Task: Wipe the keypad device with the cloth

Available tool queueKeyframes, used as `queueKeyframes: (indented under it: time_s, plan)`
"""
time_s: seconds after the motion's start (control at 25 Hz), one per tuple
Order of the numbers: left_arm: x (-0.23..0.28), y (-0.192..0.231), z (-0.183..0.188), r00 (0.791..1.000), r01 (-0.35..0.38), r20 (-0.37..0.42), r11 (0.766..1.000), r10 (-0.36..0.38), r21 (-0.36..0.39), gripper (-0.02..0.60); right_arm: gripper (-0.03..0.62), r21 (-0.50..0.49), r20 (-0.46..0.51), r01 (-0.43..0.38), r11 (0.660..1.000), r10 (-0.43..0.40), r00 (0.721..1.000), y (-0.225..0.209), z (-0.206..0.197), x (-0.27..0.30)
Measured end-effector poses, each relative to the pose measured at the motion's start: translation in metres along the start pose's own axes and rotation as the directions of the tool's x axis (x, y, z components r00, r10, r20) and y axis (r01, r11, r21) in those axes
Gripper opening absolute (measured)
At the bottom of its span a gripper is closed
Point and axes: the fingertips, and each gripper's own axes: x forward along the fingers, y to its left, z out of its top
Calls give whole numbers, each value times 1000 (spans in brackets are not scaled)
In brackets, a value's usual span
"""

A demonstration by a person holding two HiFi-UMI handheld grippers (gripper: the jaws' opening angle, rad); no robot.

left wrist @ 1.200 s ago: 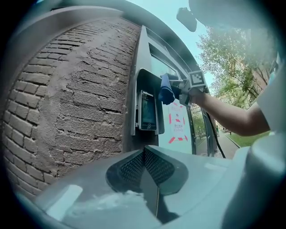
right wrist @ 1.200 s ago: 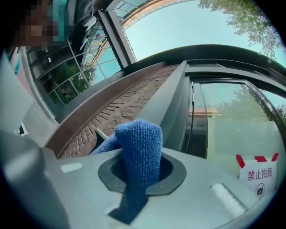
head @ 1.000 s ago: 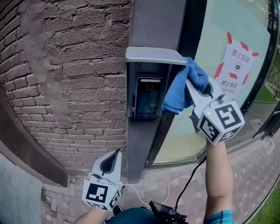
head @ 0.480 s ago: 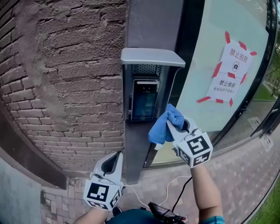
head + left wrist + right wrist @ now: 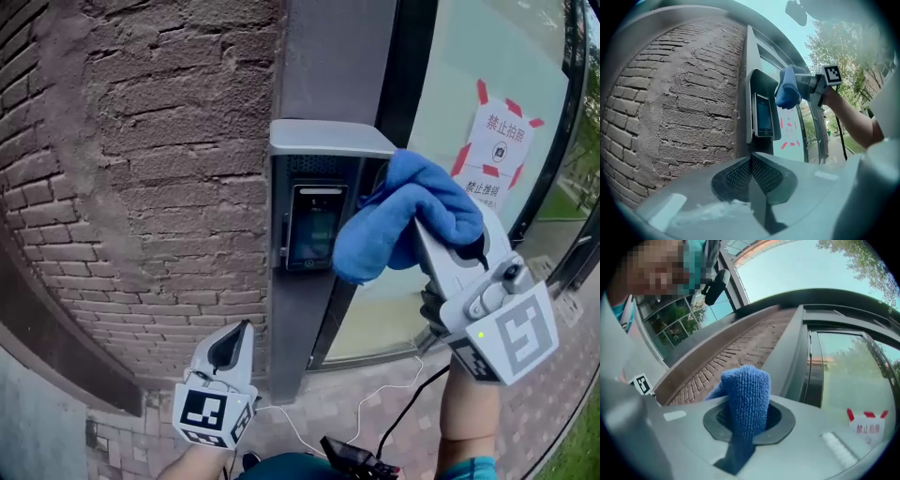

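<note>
Head view: my right tongs (image 5: 424,230) pinch the blue cloth (image 5: 398,211), now at the centre right of the frame, just beside the keypad device (image 5: 314,227) on the grey pillar (image 5: 328,56). Half a second ago I held it lower, under the device. My left tongs (image 5: 234,345) stay pressed together and empty at the lower left, near the brick wall (image 5: 159,159).
</note>
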Motion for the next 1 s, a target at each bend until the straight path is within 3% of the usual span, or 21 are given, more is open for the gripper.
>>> queueKeyframes:
  time_s: [0.16, 0.28, 0.56, 1.0]
  plan:
    - [-5, 5, 9, 1000, -6, 22, 1000, 6, 0, -5, 41, -93, 109, -15, 996, 25, 994, 0, 69, 32]
    - [-12, 7, 14, 999, -15, 29, 1000, 15, -12, -5, 41, -192, 76, -42, 980, 58, 995, 11, 88, 71]
    - [-28, 16, -1, 999, -38, 13, 999, 38, -38, -5, 41, -332, -174, -189, 924, 137, 975, 34, 54, 132]
    - [-6, -10, -17, 999, 45, -24, 998, -46, -47, -5, 41, -366, -295, -109, 924, -4, 955, -35, 11, 100]
